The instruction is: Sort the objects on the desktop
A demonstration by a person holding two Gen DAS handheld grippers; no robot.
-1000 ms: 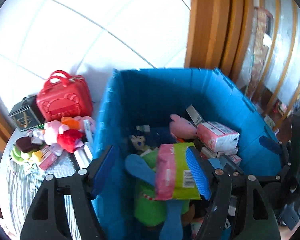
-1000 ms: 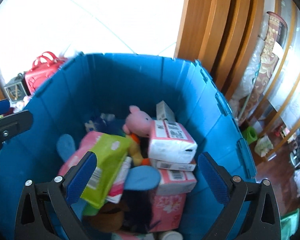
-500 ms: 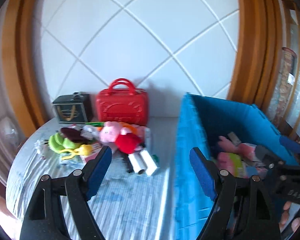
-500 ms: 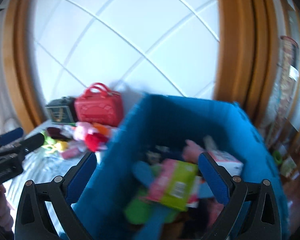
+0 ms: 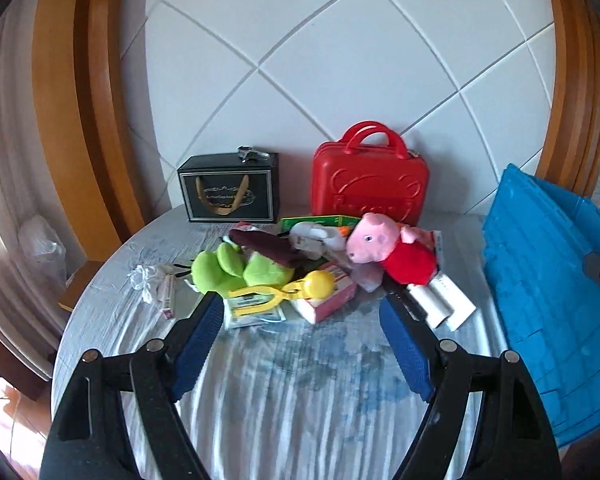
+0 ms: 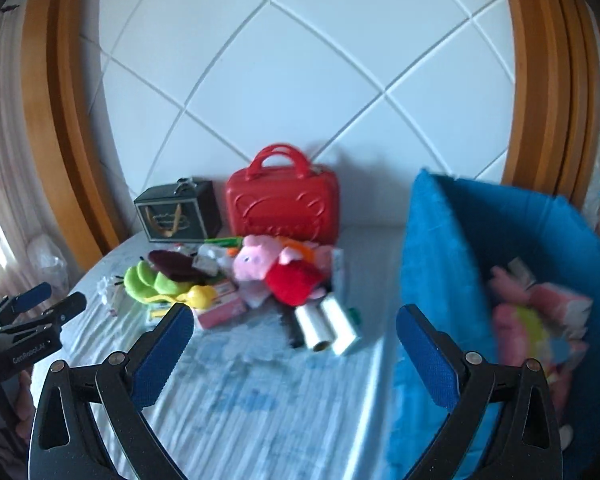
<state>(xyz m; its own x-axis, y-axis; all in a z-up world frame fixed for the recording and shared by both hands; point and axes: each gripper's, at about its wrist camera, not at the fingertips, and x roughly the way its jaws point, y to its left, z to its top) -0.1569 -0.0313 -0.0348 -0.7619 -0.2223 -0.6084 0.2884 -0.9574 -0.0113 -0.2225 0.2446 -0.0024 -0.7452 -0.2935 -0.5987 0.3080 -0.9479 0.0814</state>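
A pile of small objects lies on the round table: a pink pig plush in a red dress (image 5: 384, 245) (image 6: 276, 266), a green plush (image 5: 228, 268), a yellow plastic toy (image 5: 300, 286), a pink box (image 5: 328, 300) and white rolls (image 5: 440, 300) (image 6: 328, 322). My left gripper (image 5: 302, 344) is open and empty, above the table in front of the pile. My right gripper (image 6: 288, 354) is open and empty, further right. The blue bin (image 6: 432, 260) (image 5: 540, 280) at the right holds plush toys and packets.
A red toy suitcase (image 5: 370, 184) (image 6: 282, 204) and a black gift box (image 5: 230, 192) (image 6: 176, 214) stand against the white tiled wall. A white cloth (image 5: 300, 400) covers the table. Wooden frames flank the wall. The left gripper (image 6: 28, 316) shows at the right wrist view's left edge.
Both grippers have swung left, away from over the blue bin, and now face the pile on the table. The left gripper let go of the green and pink packet, which lies in the bin.
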